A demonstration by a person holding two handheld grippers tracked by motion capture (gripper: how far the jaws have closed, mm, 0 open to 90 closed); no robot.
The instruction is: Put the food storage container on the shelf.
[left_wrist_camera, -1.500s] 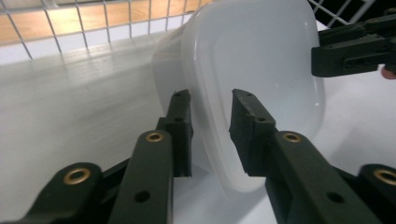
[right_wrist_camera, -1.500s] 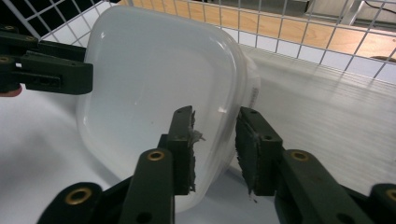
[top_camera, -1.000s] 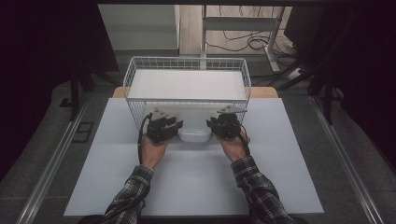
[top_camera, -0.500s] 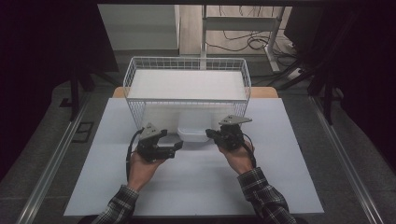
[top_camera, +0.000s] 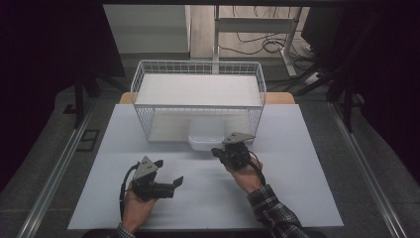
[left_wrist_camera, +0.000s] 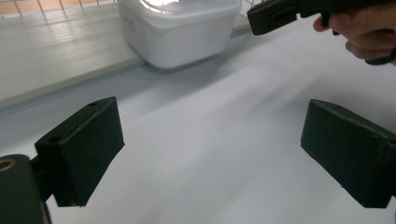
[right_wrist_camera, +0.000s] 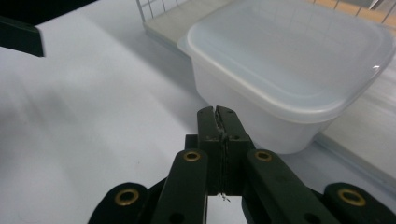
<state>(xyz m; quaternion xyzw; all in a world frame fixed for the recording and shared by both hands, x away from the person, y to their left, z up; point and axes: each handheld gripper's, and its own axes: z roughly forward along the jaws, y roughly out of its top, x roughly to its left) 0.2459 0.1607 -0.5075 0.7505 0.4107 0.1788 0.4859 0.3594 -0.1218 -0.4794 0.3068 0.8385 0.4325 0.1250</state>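
1. A white sheet-covered table (top_camera: 297,198) carries a white wire basket (top_camera: 198,106) at its far middle, open toward the near side.
2. A translucent white square plastic container (top_camera: 205,140) with a rimmed lid sits at the basket's near edge — part under the wire frame, part out on the table. In the right gripper view the container (right_wrist_camera: 289,79) is close ahead and to the right, resting on the basket's pale base board.
3. The left claw (top_camera: 171,184) lies near and left on the table, well apart from the container and pointing right. Its jaws have just been opening and stand wide, with bare table between them, as the left gripper view shows (left_wrist_camera: 210,158). It holds nothing.
4. The right claw (top_camera: 220,152) is just beside the container's near right corner. Its jaws are pressed together, nothing between them, seen in the right gripper view (right_wrist_camera: 218,116).
5. Judged step: the container appears to have been let go at the basket mouth, neither claw gripping it.
6. Next move, as a judgement: if it is to go deeper, the closed right claw could nudge its near wall — pushing square, so the container does not twist against the wire.
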